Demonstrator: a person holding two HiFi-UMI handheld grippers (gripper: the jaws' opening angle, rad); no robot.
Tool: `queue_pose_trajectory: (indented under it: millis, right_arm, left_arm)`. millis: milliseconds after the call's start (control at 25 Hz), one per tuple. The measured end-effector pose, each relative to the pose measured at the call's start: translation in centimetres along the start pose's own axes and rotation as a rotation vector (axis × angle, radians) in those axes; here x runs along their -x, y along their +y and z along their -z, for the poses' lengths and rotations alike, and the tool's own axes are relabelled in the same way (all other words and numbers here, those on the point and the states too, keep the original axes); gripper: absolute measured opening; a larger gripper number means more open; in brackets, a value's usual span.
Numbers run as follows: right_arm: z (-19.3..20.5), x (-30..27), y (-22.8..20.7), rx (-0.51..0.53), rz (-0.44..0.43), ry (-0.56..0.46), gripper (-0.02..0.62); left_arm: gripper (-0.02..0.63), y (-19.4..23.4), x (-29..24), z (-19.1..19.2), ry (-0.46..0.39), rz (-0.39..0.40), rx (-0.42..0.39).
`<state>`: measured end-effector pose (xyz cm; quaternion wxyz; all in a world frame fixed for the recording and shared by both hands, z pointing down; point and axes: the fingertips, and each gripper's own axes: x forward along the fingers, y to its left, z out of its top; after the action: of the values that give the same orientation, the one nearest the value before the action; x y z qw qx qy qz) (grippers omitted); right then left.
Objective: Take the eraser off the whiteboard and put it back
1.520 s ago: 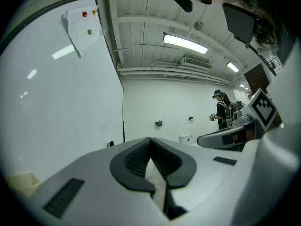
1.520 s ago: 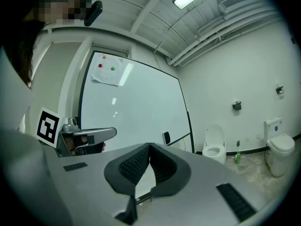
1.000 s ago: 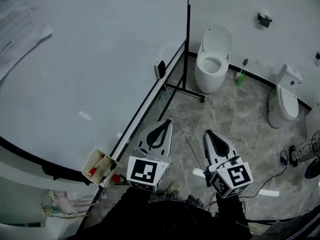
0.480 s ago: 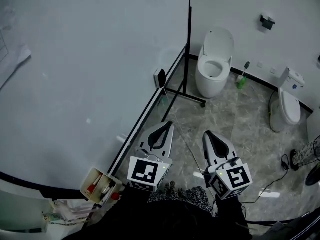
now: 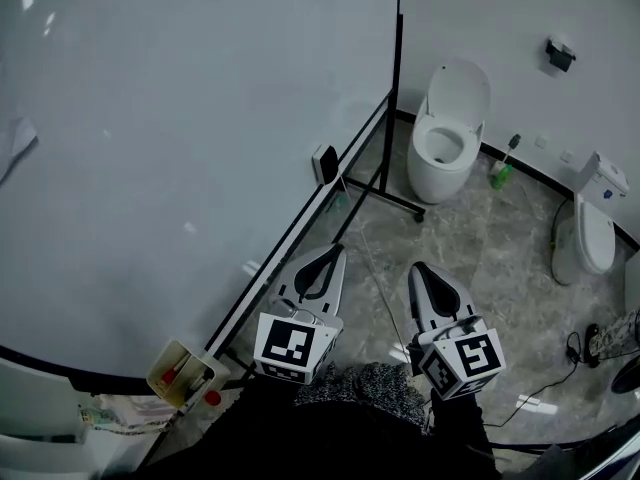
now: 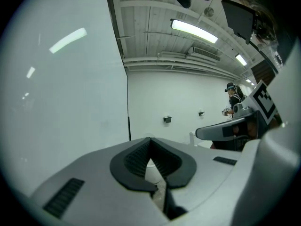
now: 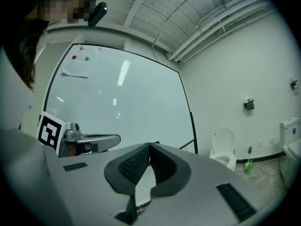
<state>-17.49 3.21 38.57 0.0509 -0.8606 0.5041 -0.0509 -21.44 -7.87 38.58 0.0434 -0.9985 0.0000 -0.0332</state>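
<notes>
Left gripper point(image 5: 329, 253) and right gripper point(image 5: 420, 270), both closed and empty, are nearer than before to the eraser point(image 5: 323, 164), at the left one's 12 o'clock.

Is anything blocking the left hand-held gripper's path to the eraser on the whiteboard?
Nothing visible does. The dark rectangular eraser sits near the white whiteboard's lower right corner. Only bare grey marbled floor lies between it and the shut, empty left hand-held gripper.

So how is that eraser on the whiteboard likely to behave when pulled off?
The eraser looks like a small solid block, so probably light and stiff. It sits upright against the whiteboard, perhaps magnetically, so it may resist, then pop free.
</notes>
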Motion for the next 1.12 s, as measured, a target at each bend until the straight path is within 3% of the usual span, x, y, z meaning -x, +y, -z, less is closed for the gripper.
queue_pose_trajectory:
  millis: [240, 680, 1120]
  right_arm:
    - [-0.9, -0.8, -4.8, -0.012, -0.066, 0.001, 0.009]
    - [-1.7, -2.2, -11.3, 0.013, -0.305, 0.05, 0.009]
    - [-2.2, -6.0, -10.2, -0.006, -0.516, 0.061, 0.009]
  left_arm:
    - [0.006, -1.6, -3.3, -0.6, 0.0, -0.08, 0.004]
    - [0.006, -5.9, -8.0, -0.8, 0.039, -0.294, 0.033]
    - [0.006, -3.8, -6.3, -0.8, 0.113, -0.547, 0.022]
